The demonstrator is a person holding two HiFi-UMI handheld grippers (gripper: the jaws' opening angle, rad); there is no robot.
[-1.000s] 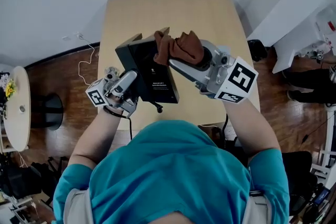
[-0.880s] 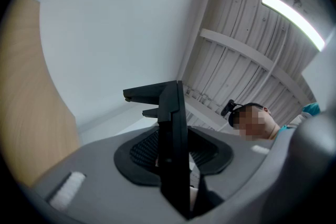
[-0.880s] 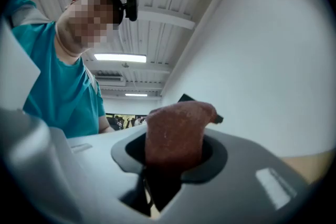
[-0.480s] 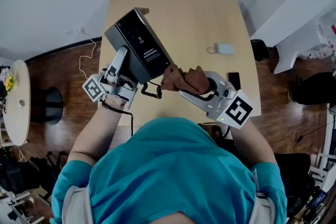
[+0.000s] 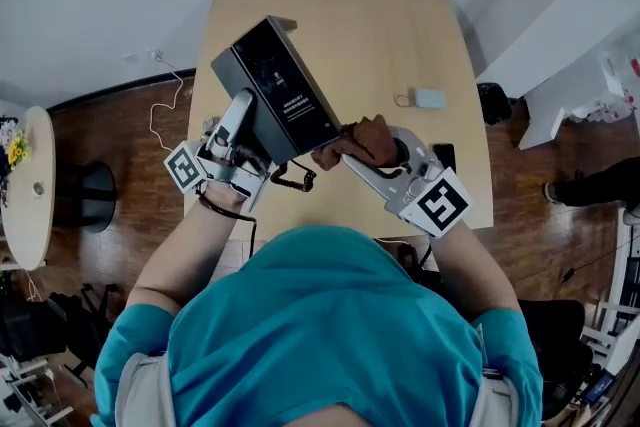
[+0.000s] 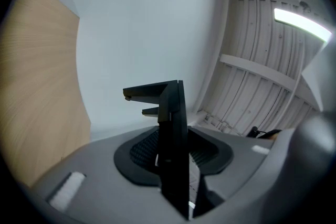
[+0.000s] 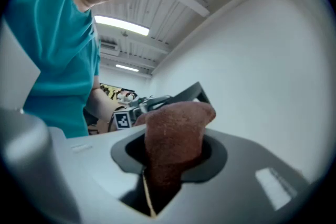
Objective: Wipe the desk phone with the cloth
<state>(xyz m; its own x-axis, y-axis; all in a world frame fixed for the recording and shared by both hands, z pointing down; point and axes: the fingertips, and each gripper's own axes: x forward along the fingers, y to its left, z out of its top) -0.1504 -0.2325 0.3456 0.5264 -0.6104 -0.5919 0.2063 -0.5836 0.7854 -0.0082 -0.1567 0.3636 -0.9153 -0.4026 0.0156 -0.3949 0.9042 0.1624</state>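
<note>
Left claw (image 5: 240, 115) grips the phone (image 5: 275, 80) above the table (image 5: 400, 25); right claw (image 5: 352, 153) holds the cloth (image 5: 366, 137) at its edge. Wiping looks underway, unfinished.

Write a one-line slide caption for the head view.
Left gripper holds the desk phone above the table; right gripper holds the cloth against its edge.

Soft even indoor light, fairly bright; pale wooden table (image 5: 340, 25) flatly lit, shadows faint, dark wooden floor (image 5: 110, 145) dimmer. Both gripper views fisheye-bent, corners vignetted black. Left gripper view: long white ceiling light strip (image 6: 302, 23) blows out, black plastic desk phone (image 6: 173, 165) near-silhouette against the wall. Right gripper view: brown fuzzy cloth (image 7: 173, 139) close up, soft, slightly out of focus.
</note>
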